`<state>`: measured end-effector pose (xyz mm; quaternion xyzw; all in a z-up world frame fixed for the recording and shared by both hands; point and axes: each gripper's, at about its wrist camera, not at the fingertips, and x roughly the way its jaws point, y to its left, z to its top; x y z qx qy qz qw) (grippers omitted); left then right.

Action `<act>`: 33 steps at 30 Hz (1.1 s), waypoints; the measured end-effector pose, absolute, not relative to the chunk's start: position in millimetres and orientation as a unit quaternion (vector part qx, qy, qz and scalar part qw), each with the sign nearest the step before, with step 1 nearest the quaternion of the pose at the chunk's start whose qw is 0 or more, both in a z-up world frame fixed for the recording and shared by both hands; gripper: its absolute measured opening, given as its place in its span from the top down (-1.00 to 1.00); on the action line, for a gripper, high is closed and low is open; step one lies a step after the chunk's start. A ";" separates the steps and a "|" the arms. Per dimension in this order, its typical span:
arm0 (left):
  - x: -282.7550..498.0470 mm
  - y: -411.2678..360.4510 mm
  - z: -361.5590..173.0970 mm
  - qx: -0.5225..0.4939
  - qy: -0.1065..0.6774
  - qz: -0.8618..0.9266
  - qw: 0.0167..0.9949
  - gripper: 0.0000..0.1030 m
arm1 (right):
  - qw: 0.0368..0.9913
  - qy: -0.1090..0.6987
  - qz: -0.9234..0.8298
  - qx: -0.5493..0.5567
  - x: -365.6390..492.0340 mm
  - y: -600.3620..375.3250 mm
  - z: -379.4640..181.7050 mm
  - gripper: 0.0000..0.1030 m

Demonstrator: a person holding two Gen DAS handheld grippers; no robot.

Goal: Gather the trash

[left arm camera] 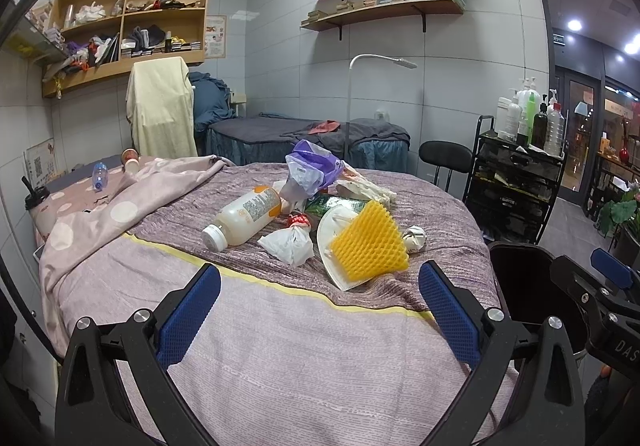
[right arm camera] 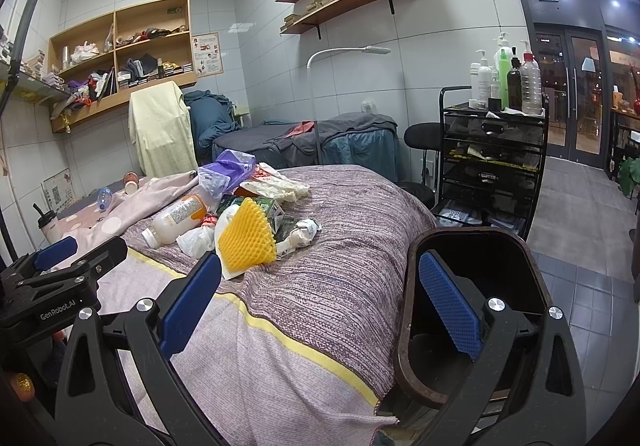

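Observation:
A pile of trash lies on the striped bed cover [left arm camera: 280, 346]: a yellow foam net [left arm camera: 368, 246] on a white face mask [left arm camera: 332, 242], a white plastic bottle [left arm camera: 244, 218] on its side, a crumpled white bag [left arm camera: 290, 244], a purple bag [left arm camera: 312, 166], a green carton [left arm camera: 340, 204] and a paper wad [left arm camera: 414, 238]. My left gripper [left arm camera: 320, 306] is open and empty, short of the pile. My right gripper [right arm camera: 320, 298] is open and empty, with its right finger over a dark brown bin [right arm camera: 472, 310] beside the bed. The pile also shows in the right wrist view [right arm camera: 246, 242].
A pink dotted blanket [left arm camera: 120, 206] with a small bottle [left arm camera: 99, 174] and cups lies at the far left. A black trolley with bottles [left arm camera: 516, 182], a black stool [left arm camera: 444, 158], a floor lamp [left arm camera: 352, 106] and a second bed [left arm camera: 304, 134] stand behind.

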<state>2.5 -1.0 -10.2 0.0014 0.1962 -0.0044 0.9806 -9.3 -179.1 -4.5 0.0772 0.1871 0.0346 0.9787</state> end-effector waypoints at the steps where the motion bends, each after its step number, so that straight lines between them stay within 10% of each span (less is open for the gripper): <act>1: 2.8 -0.6 -11.2 0.002 0.197 -0.004 0.980 -0.89 | 0.979 0.188 0.035 0.077 -8.8 -178.8 -5.1 -0.90; 21: 71.4 53.0 -51.2 -0.026 0.339 -0.065 0.938 -0.89 | 0.931 0.315 0.181 0.027 103.3 -129.2 -35.7 -0.89; 33: 176.4 104.7 -40.0 0.015 0.395 -0.071 0.916 -0.89 | 0.897 0.380 0.224 -0.029 205.1 -86.6 -44.0 -0.41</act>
